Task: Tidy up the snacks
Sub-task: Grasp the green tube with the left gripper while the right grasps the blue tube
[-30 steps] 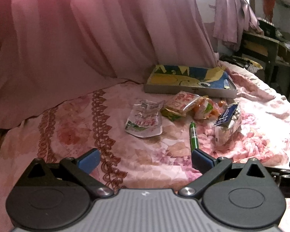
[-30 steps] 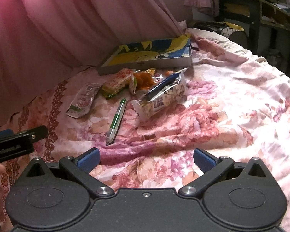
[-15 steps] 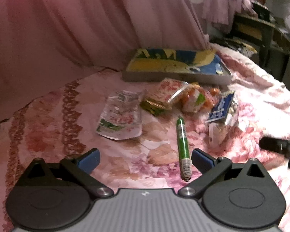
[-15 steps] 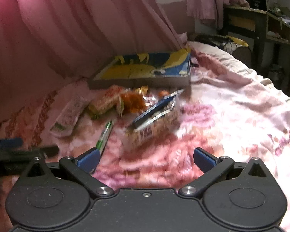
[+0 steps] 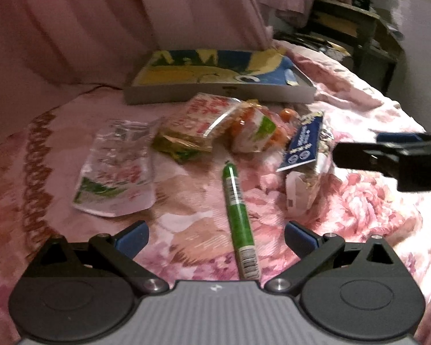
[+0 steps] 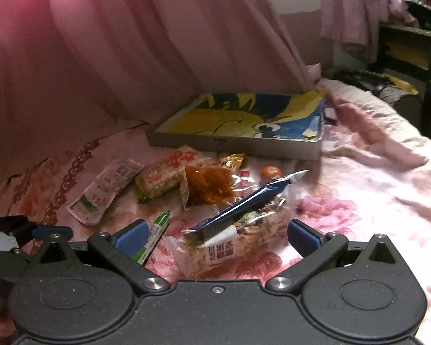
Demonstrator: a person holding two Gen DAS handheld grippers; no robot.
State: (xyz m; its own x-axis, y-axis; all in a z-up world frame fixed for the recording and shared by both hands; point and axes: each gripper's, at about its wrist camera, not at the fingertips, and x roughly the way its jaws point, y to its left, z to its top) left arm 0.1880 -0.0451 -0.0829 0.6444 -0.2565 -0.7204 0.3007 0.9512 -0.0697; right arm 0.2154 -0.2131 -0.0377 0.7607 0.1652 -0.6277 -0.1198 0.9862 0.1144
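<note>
My left gripper point(image 5: 215, 234) hangs low over the flowered bed point(image 5: 359, 207), jaws wide apart and empty, the green pen point(image 5: 238, 221) lying between them. My right gripper point(image 6: 215, 234) has its jaws spread too, straddling the blue-topped nut packet point(image 6: 238, 230) without touching it. Farther off lie the clear pouch point(image 5: 115, 172), the red rice-cracker pack point(image 5: 198, 120) and the orange snack bag point(image 6: 209, 185), clustered just before the shallow cartoon-printed box point(image 6: 238, 141).

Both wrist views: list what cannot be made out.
- Green pen: near tip hidden by the left gripper body; lower half covered in the right view.
- Snack packets' print: blurred, unreadable.
- Shallow box: far corner under the pink curtain.
- Right gripper: only its finger shows in the left view.
</note>
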